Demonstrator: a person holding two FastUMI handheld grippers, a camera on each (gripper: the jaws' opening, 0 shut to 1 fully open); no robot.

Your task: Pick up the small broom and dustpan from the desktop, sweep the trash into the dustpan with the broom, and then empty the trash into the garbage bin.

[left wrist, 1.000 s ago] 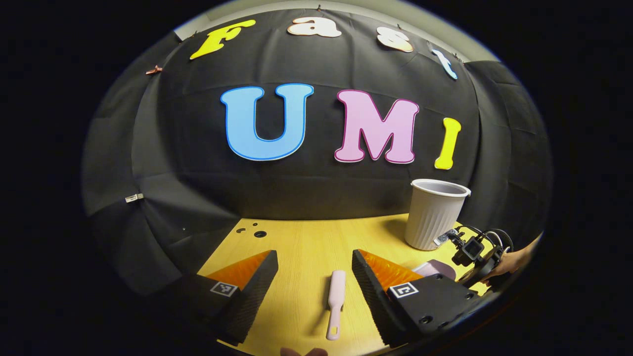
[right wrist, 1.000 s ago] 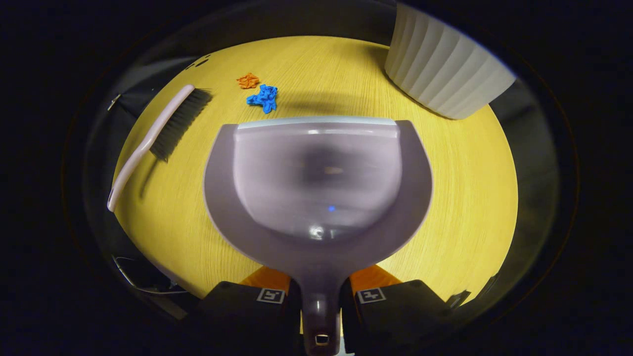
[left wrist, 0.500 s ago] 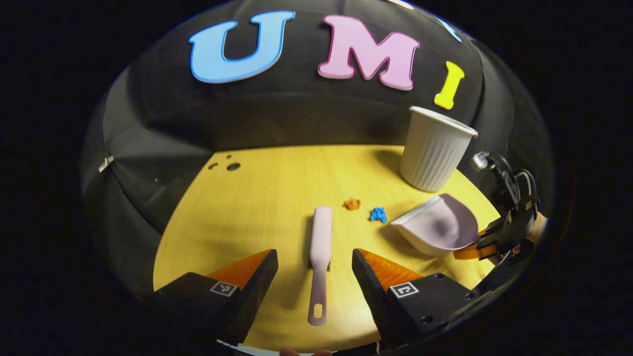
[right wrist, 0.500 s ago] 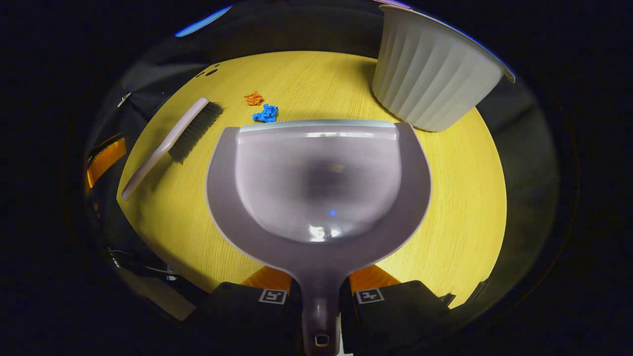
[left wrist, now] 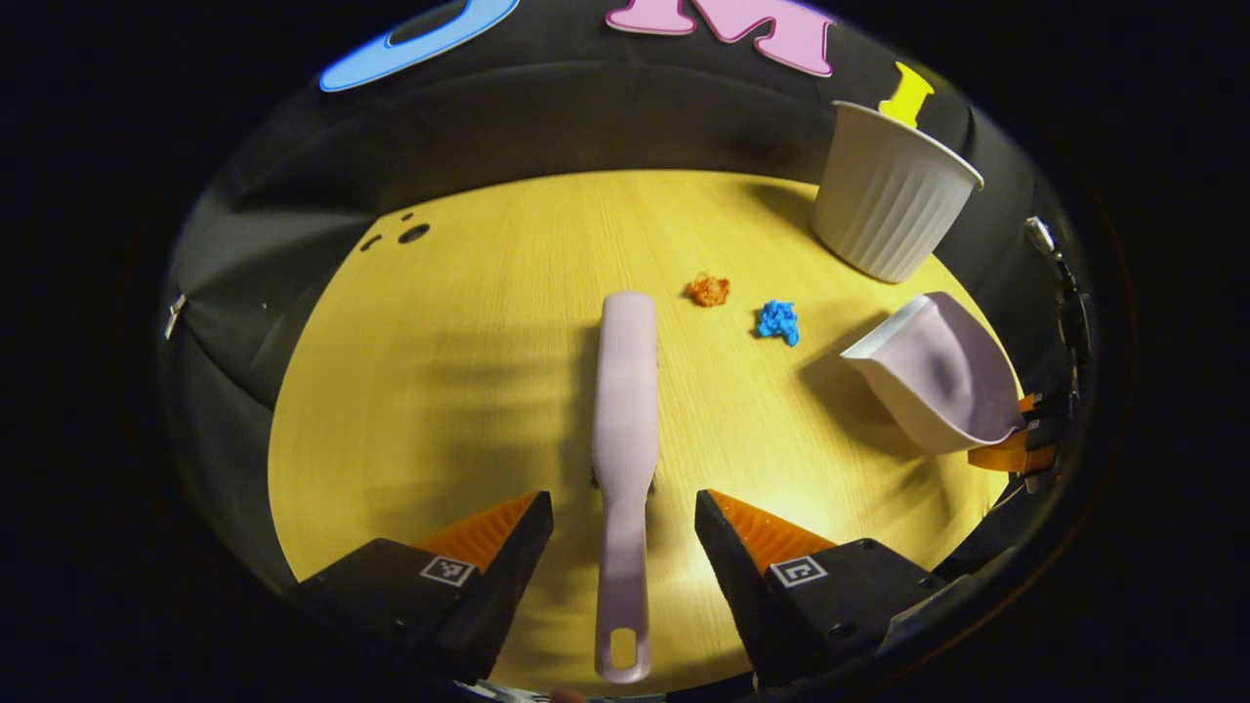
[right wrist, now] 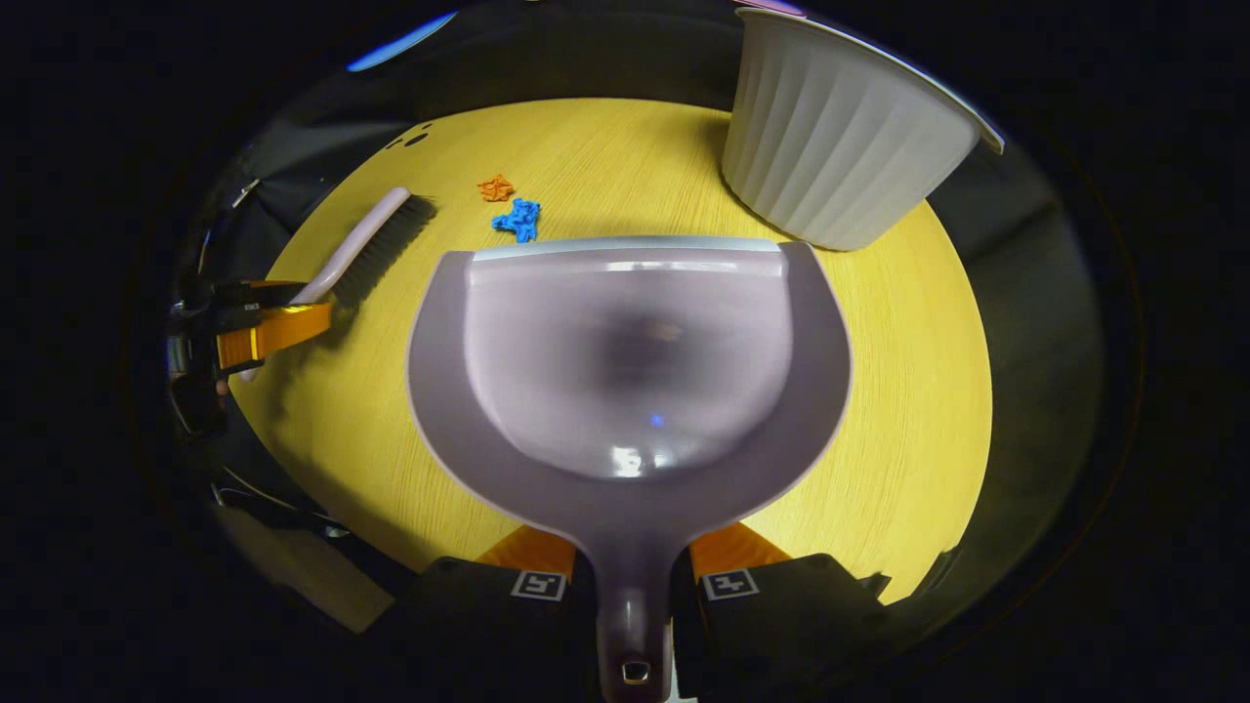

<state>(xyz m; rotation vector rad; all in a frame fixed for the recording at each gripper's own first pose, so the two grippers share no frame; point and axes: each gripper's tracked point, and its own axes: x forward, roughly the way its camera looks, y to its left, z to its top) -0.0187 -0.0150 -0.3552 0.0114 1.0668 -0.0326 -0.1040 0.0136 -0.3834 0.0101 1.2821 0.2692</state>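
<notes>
Between left jaws: broom point(left wrist: 625, 420) handle on desk point(left wrist: 459, 381), jaws apart; lower squarely, probably mid-handle, then close.
Right jaws: clamped on dustpan point(right wrist: 625, 391) handle.

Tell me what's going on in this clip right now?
The right gripper is shut on the dustpan handle, holding it near the bin. The left gripper is open astride the broom handle on the desk. The orange scrap and blue scrap are unswept.

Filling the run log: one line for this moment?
left tongs: open, straddling broom handle | right tongs: shut on dustpan | trash: on desk
</notes>
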